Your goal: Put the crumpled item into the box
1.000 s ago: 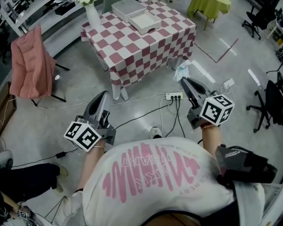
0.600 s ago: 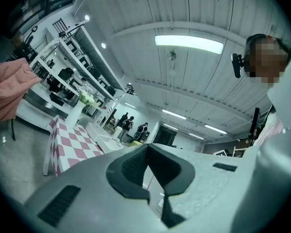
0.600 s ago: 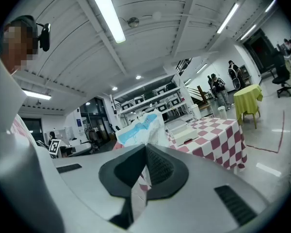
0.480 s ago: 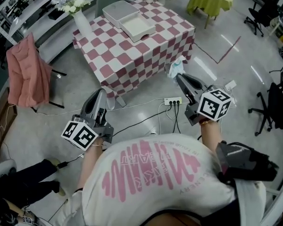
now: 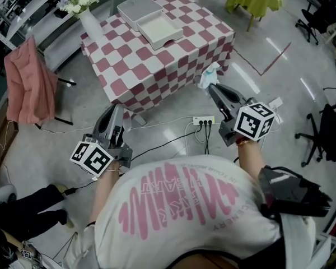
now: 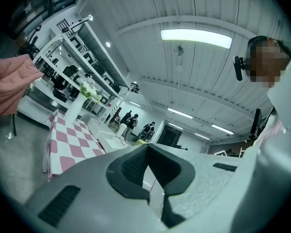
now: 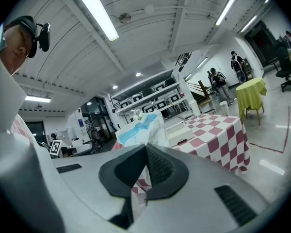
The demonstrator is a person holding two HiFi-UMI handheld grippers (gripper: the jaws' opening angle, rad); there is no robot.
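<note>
Head view: the right tongs [image 5: 211,87] were up in the air, pinching the crumpled item [image 5: 208,76] just off the near corner of the checkered counter [image 5: 157,66]. The open box [image 5: 171,37] sat toward the counter's far side, well apart from the item. The left tongs [image 5: 115,106] hung near the counter's front edge.

Left gripper view: jaws pressed together, nothing in them.

Right gripper view: jaws clamped on the white-and-blue crumpled item, with the counter behind it.

left claw [image 5: 116,107], right claw [image 5: 211,87] closed
</note>
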